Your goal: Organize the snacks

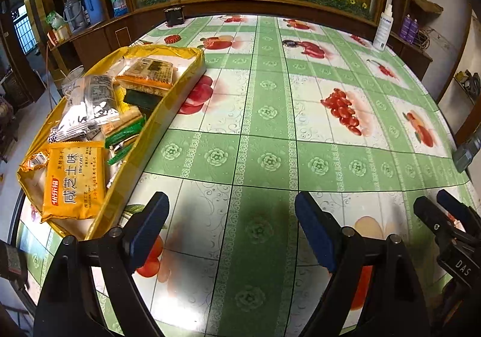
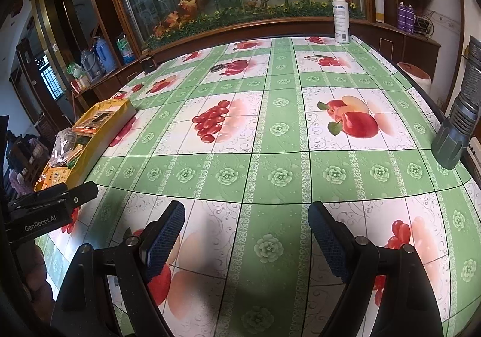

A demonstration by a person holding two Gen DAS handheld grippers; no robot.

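A shallow yellow tray (image 1: 180, 90) stands on the left side of the table and holds several snack packets. Nearest me lies an orange biscuit packet (image 1: 73, 183); behind it are a clear silver-printed bag (image 1: 90, 102), green wrapped bars (image 1: 124, 135) and an orange-edged cracker pack (image 1: 148, 73). My left gripper (image 1: 231, 210) hovers over bare tablecloth just right of the tray's near end, open and empty. My right gripper (image 2: 246, 219) is open over the cloth too, nothing between its fingers. The tray (image 2: 90, 141) shows far left in the right wrist view.
A green fruit-print cloth (image 1: 264, 132) covers the table. A white spray bottle (image 1: 384, 27) stands at the far right edge, a small dark box (image 1: 174, 16) at the far edge. A grey flashlight-like object (image 2: 457, 126) sits at the right edge. A wooden cabinet lies behind.
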